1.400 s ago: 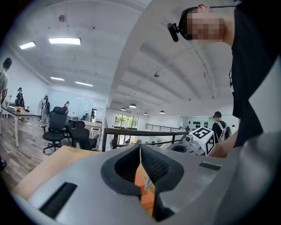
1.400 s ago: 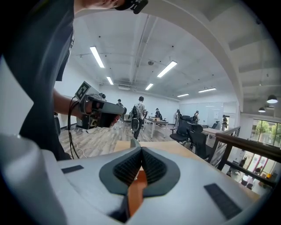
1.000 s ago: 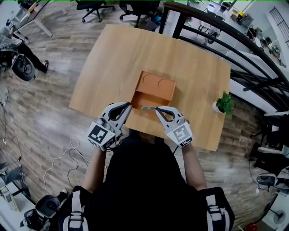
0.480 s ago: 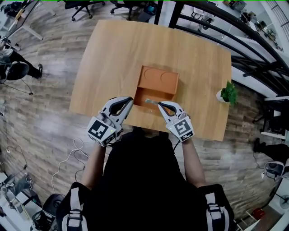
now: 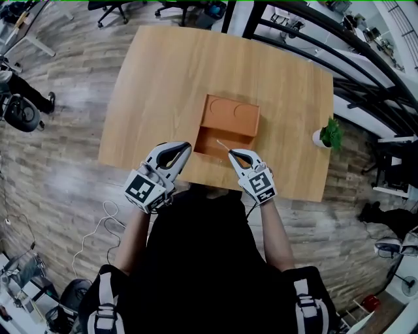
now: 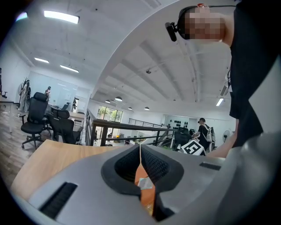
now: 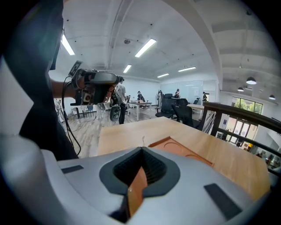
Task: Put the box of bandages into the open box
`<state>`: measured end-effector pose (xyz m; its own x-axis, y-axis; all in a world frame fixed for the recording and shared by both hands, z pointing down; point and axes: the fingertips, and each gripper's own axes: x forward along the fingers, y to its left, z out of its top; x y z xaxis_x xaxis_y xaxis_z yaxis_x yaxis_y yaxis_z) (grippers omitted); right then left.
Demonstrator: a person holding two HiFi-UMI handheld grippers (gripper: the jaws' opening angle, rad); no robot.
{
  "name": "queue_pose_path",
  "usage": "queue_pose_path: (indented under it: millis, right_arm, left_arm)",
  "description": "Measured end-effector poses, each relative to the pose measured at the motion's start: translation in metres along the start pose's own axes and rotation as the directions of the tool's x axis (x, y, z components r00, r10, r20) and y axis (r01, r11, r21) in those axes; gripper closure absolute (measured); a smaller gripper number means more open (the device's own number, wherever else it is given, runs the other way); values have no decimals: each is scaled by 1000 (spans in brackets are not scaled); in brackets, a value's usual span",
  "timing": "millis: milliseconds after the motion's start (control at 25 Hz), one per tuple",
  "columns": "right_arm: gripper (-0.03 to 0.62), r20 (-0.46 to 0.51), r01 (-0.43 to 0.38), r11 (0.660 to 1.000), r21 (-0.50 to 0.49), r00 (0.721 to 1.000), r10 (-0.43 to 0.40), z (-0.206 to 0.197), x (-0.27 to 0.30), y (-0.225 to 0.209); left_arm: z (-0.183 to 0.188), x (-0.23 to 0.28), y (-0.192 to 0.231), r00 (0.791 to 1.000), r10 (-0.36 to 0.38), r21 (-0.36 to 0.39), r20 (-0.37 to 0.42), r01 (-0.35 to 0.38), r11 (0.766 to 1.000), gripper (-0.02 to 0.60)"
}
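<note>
The open orange box (image 5: pixel 232 114) lies mid-table, its lid folded back and its tray (image 5: pixel 204 138) toward me. My right gripper (image 5: pixel 230 152) is shut at the tray's near right corner. A thin pale strip (image 5: pixel 222 145) sticks out of its tips over the tray; I cannot tell whether it belongs to the box of bandages. In the right gripper view the jaws (image 7: pixel 142 148) are closed, with the orange box (image 7: pixel 184 151) beyond them. My left gripper (image 5: pixel 189 145) is shut at the tray's near left corner and holds nothing. Its own view shows closed jaws (image 6: pixel 140 147).
The wooden table (image 5: pixel 163 72) carries a small potted plant (image 5: pixel 330 134) near its right edge. A black railing (image 5: pixel 366 78) runs past the far right side. Office chairs (image 5: pixel 117 8) stand beyond the far edge. A white cable (image 5: pixel 98 225) lies on the floor at my left.
My right gripper has moved forward to the tray's corner. The pale piece in it turned from lying sideways between the grippers to pointing over the tray. The left gripper barely moved.
</note>
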<state>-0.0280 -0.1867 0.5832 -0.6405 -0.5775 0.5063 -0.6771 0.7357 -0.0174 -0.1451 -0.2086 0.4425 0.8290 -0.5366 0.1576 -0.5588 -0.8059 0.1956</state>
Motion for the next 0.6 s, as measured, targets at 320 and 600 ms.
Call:
queue_pose_path:
  millis: [320,600]
  right_arm:
    - [569,-50,-11,1000,24,999,12,-17,23,13]
    - [569,-67,-10,999,47,998,14,-25,37,19]
  left_arm:
    - [-5,-12,14,1000,-3,-19,-9,3,1000,552]
    - [-12,-18,22,1000,-15,-26,-20,15,1000,552]
